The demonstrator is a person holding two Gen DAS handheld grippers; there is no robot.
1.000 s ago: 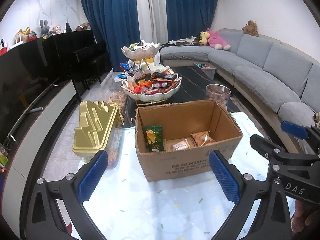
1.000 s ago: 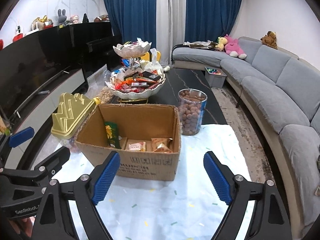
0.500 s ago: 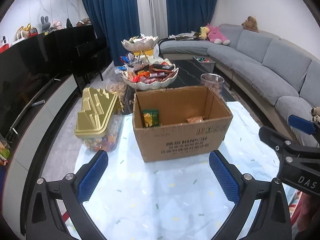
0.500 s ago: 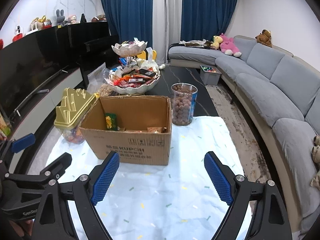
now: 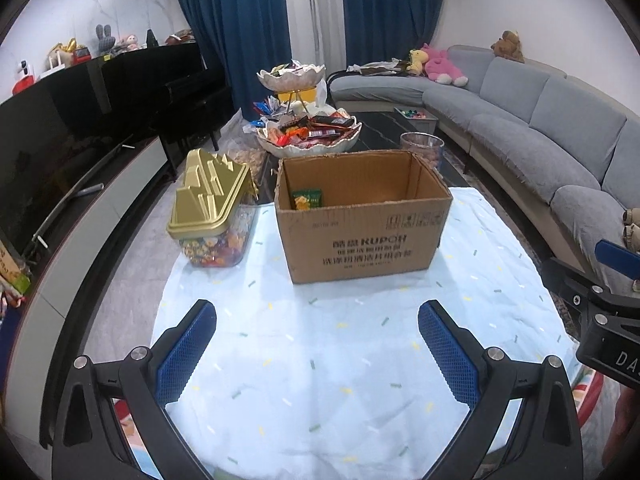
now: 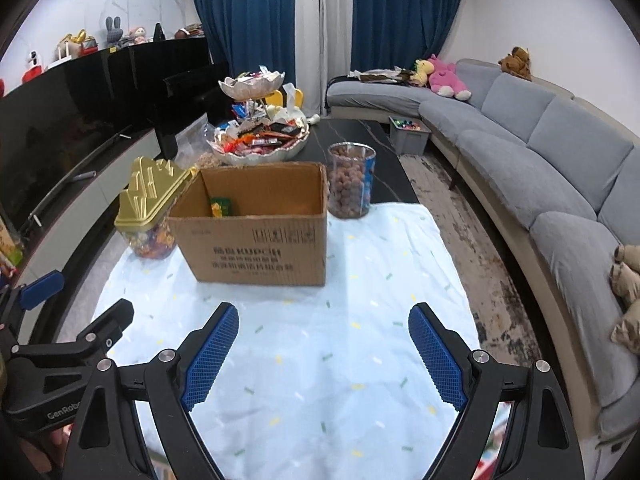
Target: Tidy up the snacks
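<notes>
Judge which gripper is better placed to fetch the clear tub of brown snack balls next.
Right, probably. The tub stands beside the cardboard box on the right gripper's side, unobstructed. From the left gripper, the box mostly hides it. Both grippers are open and empty.

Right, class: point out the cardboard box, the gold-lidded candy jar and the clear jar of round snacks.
cardboard box (image 6: 256, 248), right wrist view, front wall.
gold-lidded candy jar (image 5: 208, 196), left wrist view, gold lid.
clear jar of round snacks (image 6: 350, 188), right wrist view, side wall.

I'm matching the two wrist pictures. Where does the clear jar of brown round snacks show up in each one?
Left wrist view: the clear jar peeks over the back right corner of the cardboard box, mostly hidden.
Right wrist view: the jar stands in full view, just right of the box.
Shared landmark: the gold lid left of the box.
</notes>
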